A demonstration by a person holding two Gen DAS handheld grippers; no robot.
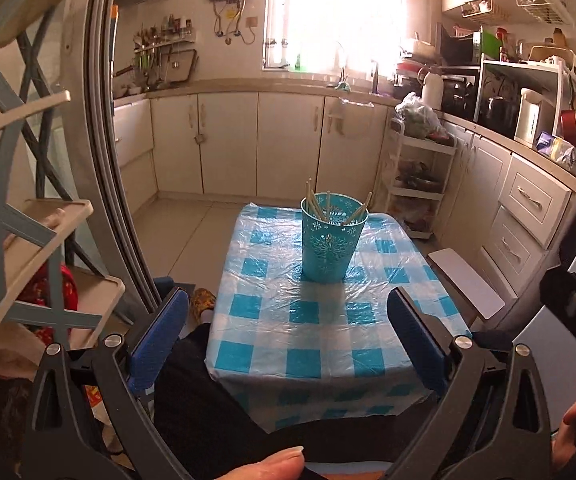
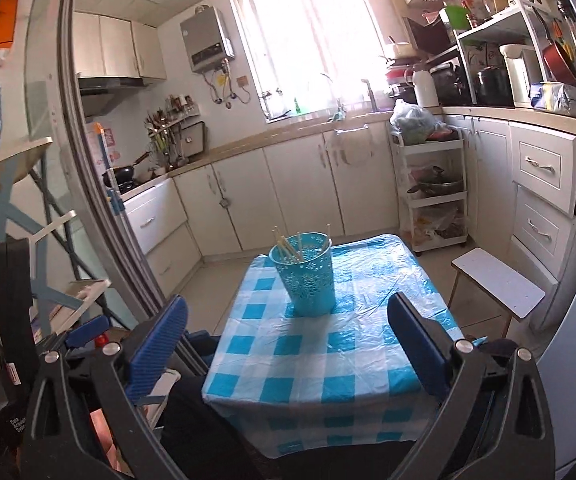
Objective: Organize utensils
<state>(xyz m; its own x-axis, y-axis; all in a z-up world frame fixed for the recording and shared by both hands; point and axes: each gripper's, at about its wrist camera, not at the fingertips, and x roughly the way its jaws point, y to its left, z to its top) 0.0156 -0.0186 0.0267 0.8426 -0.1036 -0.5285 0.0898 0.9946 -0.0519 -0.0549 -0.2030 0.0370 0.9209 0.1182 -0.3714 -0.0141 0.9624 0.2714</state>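
- Left gripper (image 1: 288, 344) and right gripper (image 2: 288, 346): jaws apart, holding nothing, short of the bench (image 1: 248, 354).
- Teal holder (image 1: 333, 238), at 12 o'clock from the jaws, contains the chopsticks (image 1: 312, 200); the task appears essentially done.
- Chopstick count is indistinct; the bench's near edge is partly hidden.

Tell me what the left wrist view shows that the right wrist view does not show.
Only the left wrist view shows a thumb at the bottom edge and a patterned slipper beside the table. Only the right wrist view shows a frying pan on the stove and the ceiling. Both show the turquoise cup holding chopsticks, upright on the checkered tablecloth, and wide-open, empty blue fingers.
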